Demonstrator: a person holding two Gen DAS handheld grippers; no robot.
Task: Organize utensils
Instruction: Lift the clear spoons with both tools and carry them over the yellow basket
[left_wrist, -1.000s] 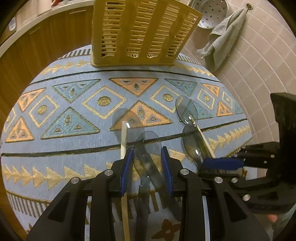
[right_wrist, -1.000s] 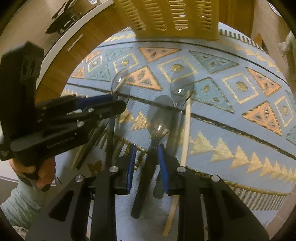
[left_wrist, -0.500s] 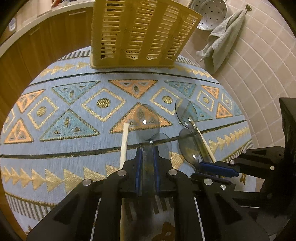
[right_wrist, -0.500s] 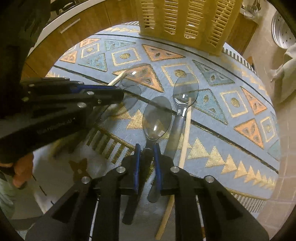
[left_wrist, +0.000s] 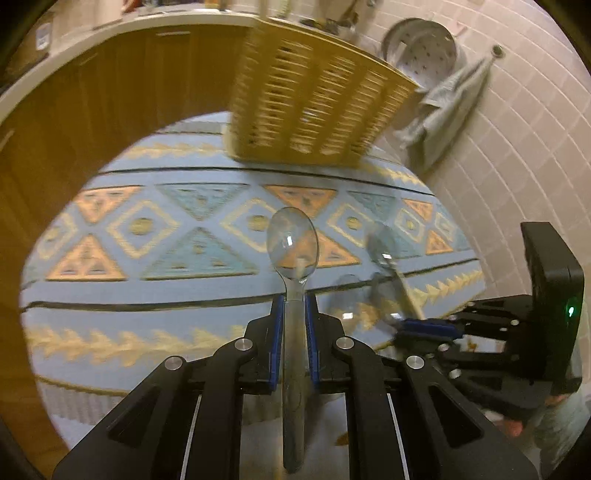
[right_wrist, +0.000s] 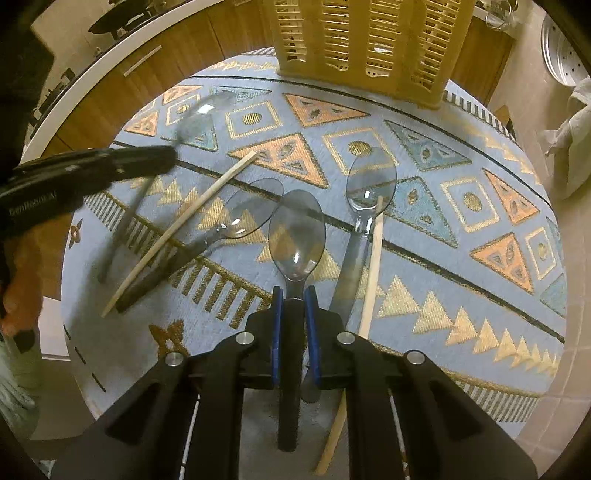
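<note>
My left gripper (left_wrist: 294, 300) is shut on the handle of a clear plastic spoon (left_wrist: 292, 243) and holds it above the patterned rug (left_wrist: 147, 317), bowl forward. My right gripper (right_wrist: 294, 293) is shut on a second clear plastic spoon (right_wrist: 296, 236), low over the rug. Two more clear spoons (right_wrist: 371, 181) (right_wrist: 247, 214) and two wooden chopsticks (right_wrist: 184, 232) (right_wrist: 371, 258) lie on the rug around it. The yellow slotted utensil basket (left_wrist: 314, 107) stands at the rug's far edge; it also shows in the right wrist view (right_wrist: 369, 40). The left gripper shows at the left of the right wrist view (right_wrist: 110, 162).
Wooden cabinets (left_wrist: 110, 96) curve behind the rug. A tiled wall (left_wrist: 517, 147) with a hanging grey towel (left_wrist: 443, 107) and a metal colander (left_wrist: 421, 44) is on the right. The right gripper's body (left_wrist: 517, 332) sits close on the left gripper's right.
Both grippers closed on a spoon handle. The left gripper then lifted its spoon off the rug and tilted up toward the basket. The right one has stayed low.
</note>
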